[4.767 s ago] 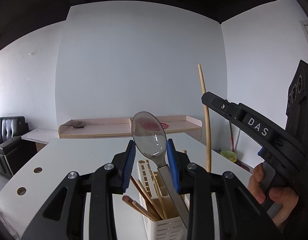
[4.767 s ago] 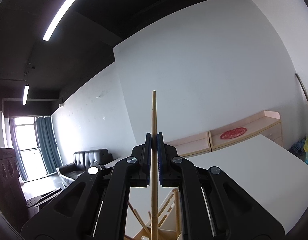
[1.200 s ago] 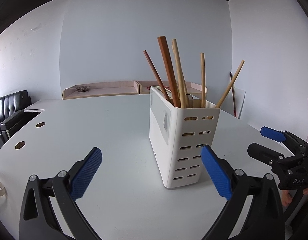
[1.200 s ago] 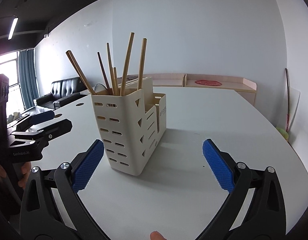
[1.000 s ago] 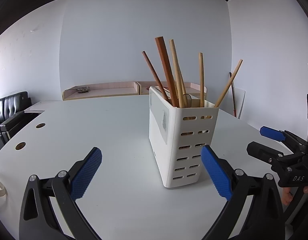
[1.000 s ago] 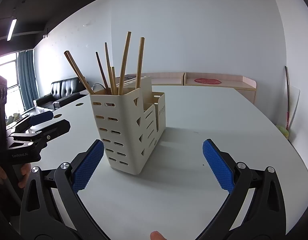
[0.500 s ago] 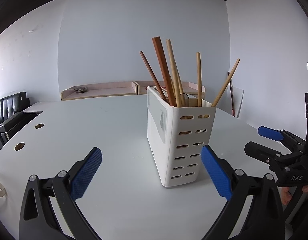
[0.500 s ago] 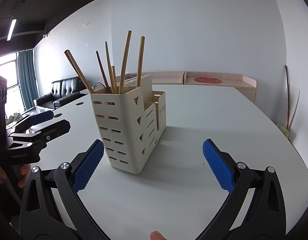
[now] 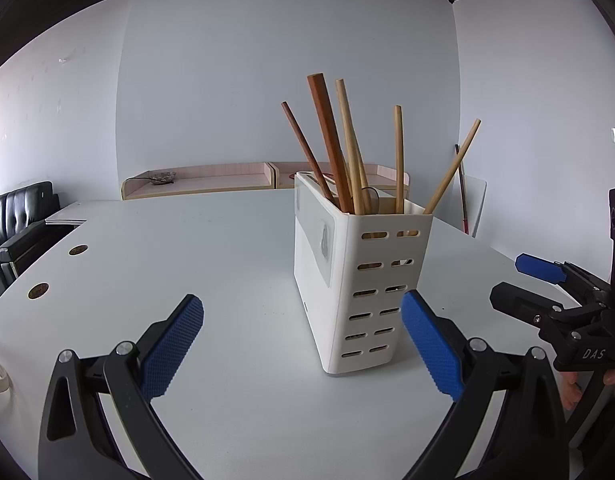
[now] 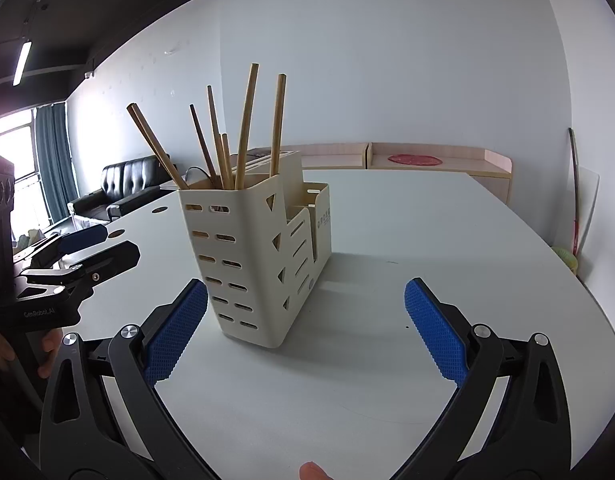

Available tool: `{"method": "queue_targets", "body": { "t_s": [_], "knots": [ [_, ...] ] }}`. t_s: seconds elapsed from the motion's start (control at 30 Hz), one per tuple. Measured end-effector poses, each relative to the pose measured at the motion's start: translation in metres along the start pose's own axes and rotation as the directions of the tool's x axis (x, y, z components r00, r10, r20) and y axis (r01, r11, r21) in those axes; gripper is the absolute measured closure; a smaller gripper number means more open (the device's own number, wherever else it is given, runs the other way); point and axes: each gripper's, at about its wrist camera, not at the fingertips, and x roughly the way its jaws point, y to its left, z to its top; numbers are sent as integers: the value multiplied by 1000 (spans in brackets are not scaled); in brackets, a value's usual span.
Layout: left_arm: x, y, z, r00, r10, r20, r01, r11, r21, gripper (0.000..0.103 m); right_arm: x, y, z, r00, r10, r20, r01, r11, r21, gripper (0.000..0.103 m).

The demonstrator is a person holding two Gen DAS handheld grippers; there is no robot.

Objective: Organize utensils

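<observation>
Utensils: chopsticks (image 9: 331, 148) and a spoon stand in the white caddy (image 9: 359, 280) on the table (image 9: 187, 248), at 12 o'clock from both tongs. Left gripper (image 9: 303, 344) and right gripper (image 10: 305, 328) are released, empty. Sorting appears complete; next move is probably withdrawal.

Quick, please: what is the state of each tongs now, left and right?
Left tongs: open, holding nothing.
Right tongs: open, holding nothing.
</observation>
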Motion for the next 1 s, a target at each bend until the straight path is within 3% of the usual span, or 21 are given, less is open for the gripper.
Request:
{"method": "queue_targets", "body": {
  "t_s": [1.0],
  "knots": [
    [1,4,-1,1000,-1,-15,1,1000,1,6,1,0,-1,1000,2,2,-2,1000,6,8]
  ]
}}
